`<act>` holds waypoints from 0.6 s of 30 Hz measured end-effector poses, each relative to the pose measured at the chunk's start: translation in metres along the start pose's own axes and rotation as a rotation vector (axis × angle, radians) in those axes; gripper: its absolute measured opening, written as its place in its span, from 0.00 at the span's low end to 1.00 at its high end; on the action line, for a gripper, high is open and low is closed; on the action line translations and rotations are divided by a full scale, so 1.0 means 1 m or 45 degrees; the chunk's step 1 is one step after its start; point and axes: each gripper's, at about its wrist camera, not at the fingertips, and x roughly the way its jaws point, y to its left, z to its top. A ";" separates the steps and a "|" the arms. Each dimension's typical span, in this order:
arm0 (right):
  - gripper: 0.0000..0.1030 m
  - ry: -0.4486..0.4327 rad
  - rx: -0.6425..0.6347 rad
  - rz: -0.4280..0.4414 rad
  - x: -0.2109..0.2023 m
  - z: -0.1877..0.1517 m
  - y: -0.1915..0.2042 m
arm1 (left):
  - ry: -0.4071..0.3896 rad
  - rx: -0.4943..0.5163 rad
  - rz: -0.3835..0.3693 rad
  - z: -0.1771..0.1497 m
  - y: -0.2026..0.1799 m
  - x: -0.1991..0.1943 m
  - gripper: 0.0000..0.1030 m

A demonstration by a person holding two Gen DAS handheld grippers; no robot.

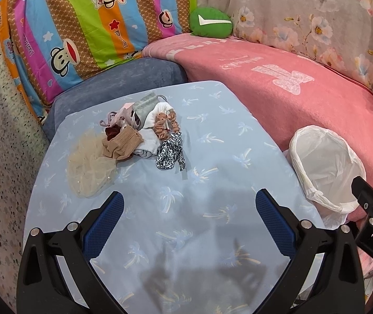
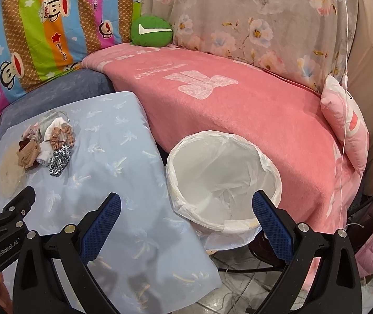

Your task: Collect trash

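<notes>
Both grippers idle, jaws spread, gripping nothing.
Left gripper [image 1: 189,206] hovers over the palm-print cloth [image 1: 212,157], facing the pile of scrunchies and fabric scraps [image 1: 139,133]. Right gripper [image 2: 186,206] alone shows the white-lined bin [image 2: 223,178] interior, beside the cloth against the pink blanket [image 2: 239,99].

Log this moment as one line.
left gripper: open, empty | right gripper: open, empty | pile of fabric scraps and scrunchies: on blue palm-print cloth | white-lined round bin: empty
</notes>
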 end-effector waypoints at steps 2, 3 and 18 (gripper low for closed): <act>0.94 0.000 0.003 -0.014 0.002 0.002 0.002 | -0.005 -0.003 -0.010 0.001 0.004 0.001 0.93; 0.94 -0.001 0.005 -0.020 0.002 0.002 0.003 | -0.014 -0.002 -0.014 0.002 0.006 0.002 0.93; 0.94 -0.010 -0.034 0.151 0.034 0.024 0.074 | -0.004 -0.162 0.037 0.006 0.105 0.055 0.93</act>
